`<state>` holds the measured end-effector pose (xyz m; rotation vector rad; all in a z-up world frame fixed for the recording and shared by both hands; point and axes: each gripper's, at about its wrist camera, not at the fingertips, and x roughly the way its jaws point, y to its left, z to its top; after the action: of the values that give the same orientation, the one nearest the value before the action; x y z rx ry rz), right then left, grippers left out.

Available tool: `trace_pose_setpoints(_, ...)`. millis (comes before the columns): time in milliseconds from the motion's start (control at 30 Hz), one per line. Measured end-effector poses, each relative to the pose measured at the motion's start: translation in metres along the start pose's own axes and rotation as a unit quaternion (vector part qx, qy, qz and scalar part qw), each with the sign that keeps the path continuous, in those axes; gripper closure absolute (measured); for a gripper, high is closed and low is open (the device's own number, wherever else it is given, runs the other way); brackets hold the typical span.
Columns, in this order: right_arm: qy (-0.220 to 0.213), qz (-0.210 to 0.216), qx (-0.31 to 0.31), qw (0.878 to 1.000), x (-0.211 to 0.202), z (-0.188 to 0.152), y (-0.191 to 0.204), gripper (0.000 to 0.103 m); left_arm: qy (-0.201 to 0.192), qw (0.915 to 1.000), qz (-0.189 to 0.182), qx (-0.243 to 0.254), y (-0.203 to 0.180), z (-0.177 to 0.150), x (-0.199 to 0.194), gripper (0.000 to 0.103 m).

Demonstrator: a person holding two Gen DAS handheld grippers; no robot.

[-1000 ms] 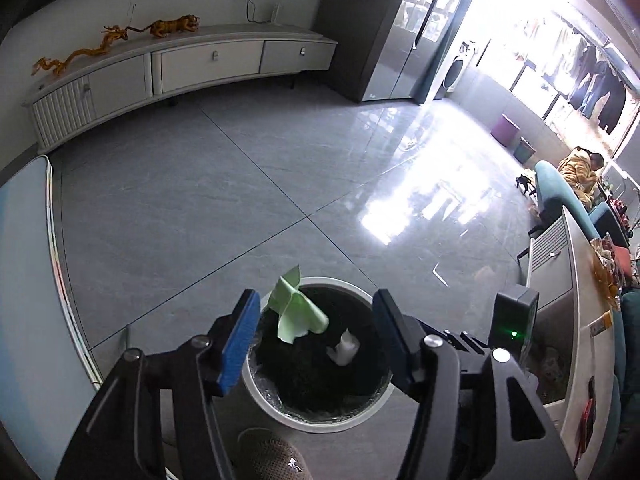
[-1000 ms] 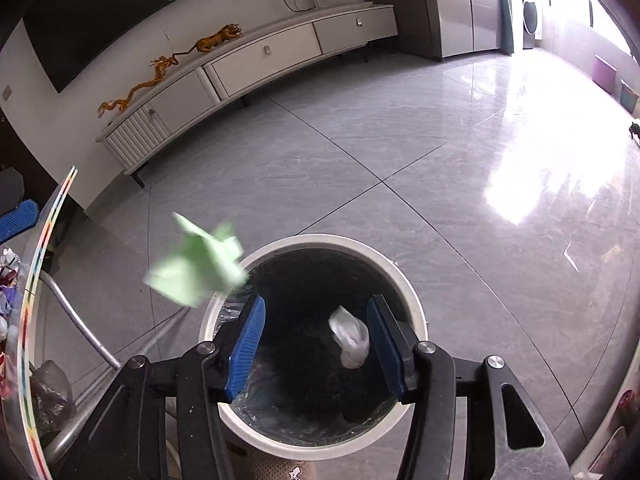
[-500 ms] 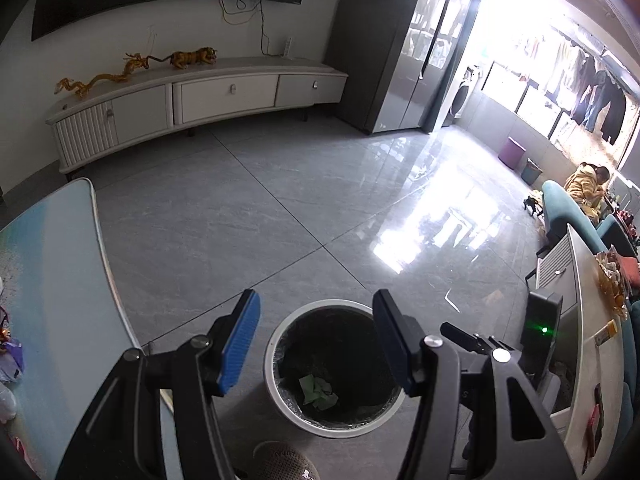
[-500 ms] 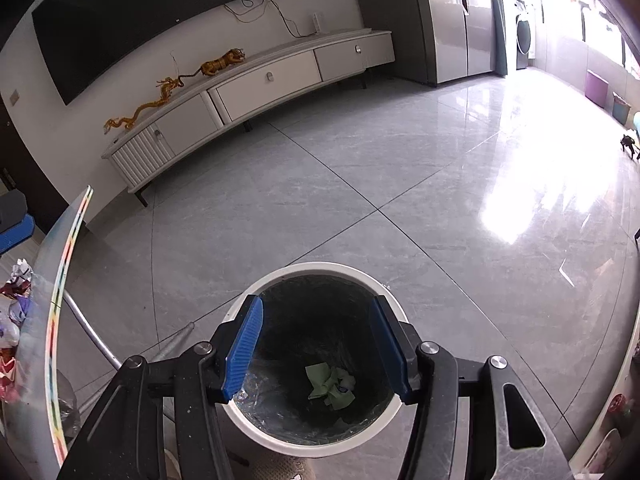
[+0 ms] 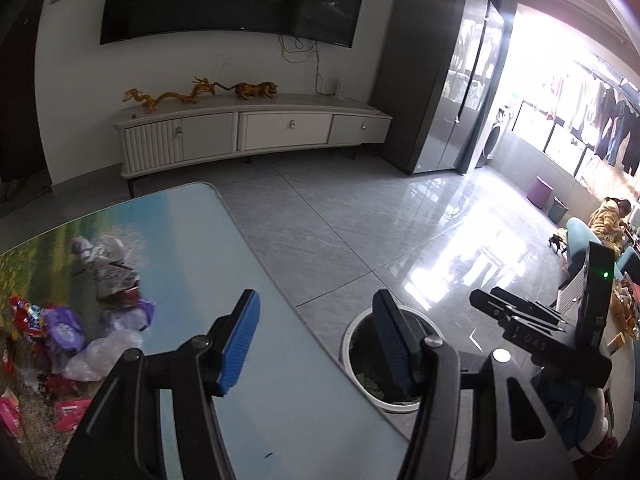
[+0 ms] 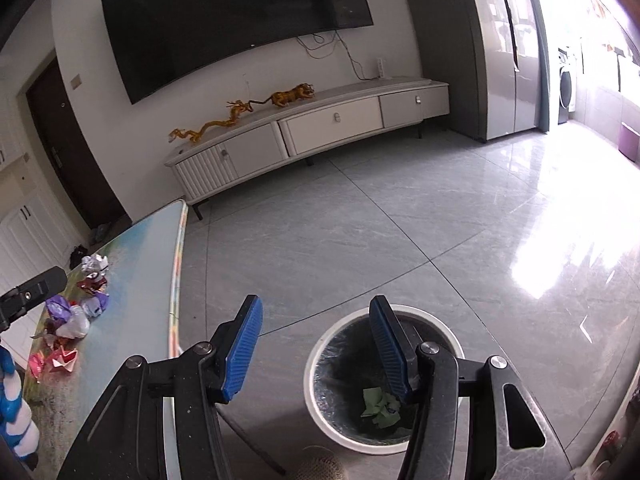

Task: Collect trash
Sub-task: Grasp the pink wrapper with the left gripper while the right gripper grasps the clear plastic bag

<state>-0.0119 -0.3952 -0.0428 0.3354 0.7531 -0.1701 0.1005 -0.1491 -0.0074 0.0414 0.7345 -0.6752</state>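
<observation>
Both claws were open and held nothing. The trash (image 5: 96,320) lay on the table (image 5: 224,280) — left of the left claw (image 5: 316,336), nearer than the right claw (image 6: 316,344).

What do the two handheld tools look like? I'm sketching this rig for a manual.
Both the left tool and the right tool have black, angular frames with silver screws, and two fingers faced with ribbed blue pads. White letters, too small to read, mark the right one's body in the left view.

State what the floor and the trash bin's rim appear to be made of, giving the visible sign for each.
Floor: probably polished stone or ceramic tile, given its thin grout lines and mirror-like window glare. Trash bin: rim looks like smooth white plastic, evenly coloured; coated metal is possible.
</observation>
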Motion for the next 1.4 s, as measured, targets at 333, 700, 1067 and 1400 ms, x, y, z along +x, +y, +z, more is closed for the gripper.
trace_pose_setpoints(333, 0.024, 0.086, -0.077, 0.993, 0.013, -0.003, 0.114, 0.050, -0.044, 0.9873, 0.128, -0.084, 0.150, -0.054, -0.087, 0.029)
trace_pose_setpoints(700, 0.104, 0.187, -0.130, 0.968, 0.069, -0.031, 0.232, 0.050, -0.028, 0.9495, 0.228, -0.214, 0.279, -0.134, -0.138, 0.029)
trace_pose_setpoints(1067, 0.153, 0.224, -0.110, 0.956, 0.120, -0.036, 0.275, 0.061, -0.011, 0.9529, 0.199, -0.229, 0.299, -0.146, -0.114, 0.029)
trace_pose_setpoints(1400, 0.158, 0.248, -0.104, 0.950, 0.132, -0.038, 0.277, 0.094, 0.003, 0.9537, 0.170, -0.248, 0.304, -0.148, -0.099, 0.046)
